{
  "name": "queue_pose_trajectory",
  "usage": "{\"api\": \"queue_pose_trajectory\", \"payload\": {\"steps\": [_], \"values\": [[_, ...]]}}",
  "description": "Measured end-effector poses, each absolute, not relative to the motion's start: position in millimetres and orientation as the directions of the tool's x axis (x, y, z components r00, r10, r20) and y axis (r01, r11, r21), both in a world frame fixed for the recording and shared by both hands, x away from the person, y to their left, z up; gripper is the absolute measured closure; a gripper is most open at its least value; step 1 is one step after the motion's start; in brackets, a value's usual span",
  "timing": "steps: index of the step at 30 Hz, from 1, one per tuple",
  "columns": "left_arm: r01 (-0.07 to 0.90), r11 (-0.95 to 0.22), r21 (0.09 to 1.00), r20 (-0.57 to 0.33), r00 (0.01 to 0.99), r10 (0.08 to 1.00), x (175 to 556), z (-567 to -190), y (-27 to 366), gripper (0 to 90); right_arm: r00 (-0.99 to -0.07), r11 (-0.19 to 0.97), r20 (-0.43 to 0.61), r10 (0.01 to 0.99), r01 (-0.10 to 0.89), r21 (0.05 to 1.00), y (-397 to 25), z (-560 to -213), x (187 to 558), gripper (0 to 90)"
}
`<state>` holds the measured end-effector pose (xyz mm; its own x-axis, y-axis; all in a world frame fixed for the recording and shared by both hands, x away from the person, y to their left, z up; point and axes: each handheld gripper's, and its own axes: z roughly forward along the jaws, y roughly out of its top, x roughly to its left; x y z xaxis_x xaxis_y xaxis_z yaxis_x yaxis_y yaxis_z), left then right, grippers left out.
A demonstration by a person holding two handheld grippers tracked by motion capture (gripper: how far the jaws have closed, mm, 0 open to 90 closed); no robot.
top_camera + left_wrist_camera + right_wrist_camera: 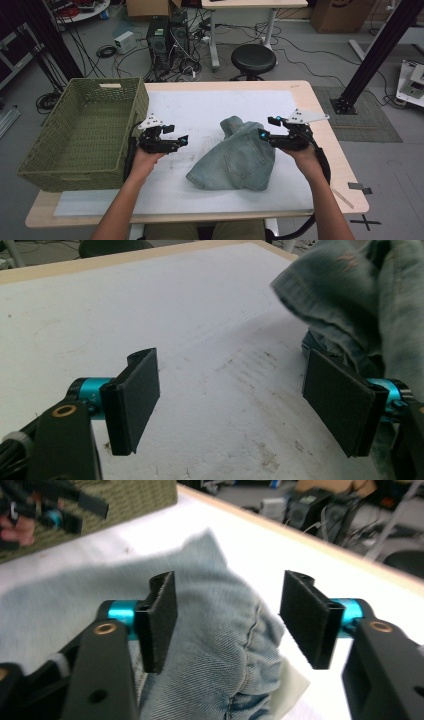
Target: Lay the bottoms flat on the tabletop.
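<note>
Left gripper [176,136]: I hold it released, jaws wide, over bare mat between basket [80,131] and jeans [236,156].
Right gripper [267,128]: released — at the jeans' right edge.
Jeans: crumpled mid-table; free room far and near.
Writing: none I can read.

No legible text, label, brand or number is found in any view; only a black tape cross [364,221] is seen marked on the floor beside the table [320,102].
</note>
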<state>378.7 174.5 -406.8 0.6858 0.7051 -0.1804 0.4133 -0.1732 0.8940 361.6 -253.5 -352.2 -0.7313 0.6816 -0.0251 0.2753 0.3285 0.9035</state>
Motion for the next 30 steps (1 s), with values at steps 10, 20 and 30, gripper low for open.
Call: {"api": "queue_pose_trajectory", "payload": {"steps": [10, 20, 30], "values": [[0.415, -0.191, 0.89, -0.17, 0.689, 0.705, 378.0, -408.2, 174.4, 23.1, -0.854, 0.55, -0.085, 0.513, 0.251, 0.796, -161.1, -368.4, 370.0, 40.3], [0.419, -0.189, 0.888, -0.176, 0.69, 0.703, 377.9, -408.7, 173.7, 23.1, -0.899, 0.668, -0.085, 0.429, 0.252, 0.7, -156.5, -398.4, 374.1, 90.0], [0.422, -0.185, 0.887, -0.181, 0.688, 0.703, 379.1, -410.0, 172.2, 23.1, -0.876, 0.566, -0.017, 0.481, 0.296, 0.769, -177.2, -390.9, 368.0, 41.6]]}}
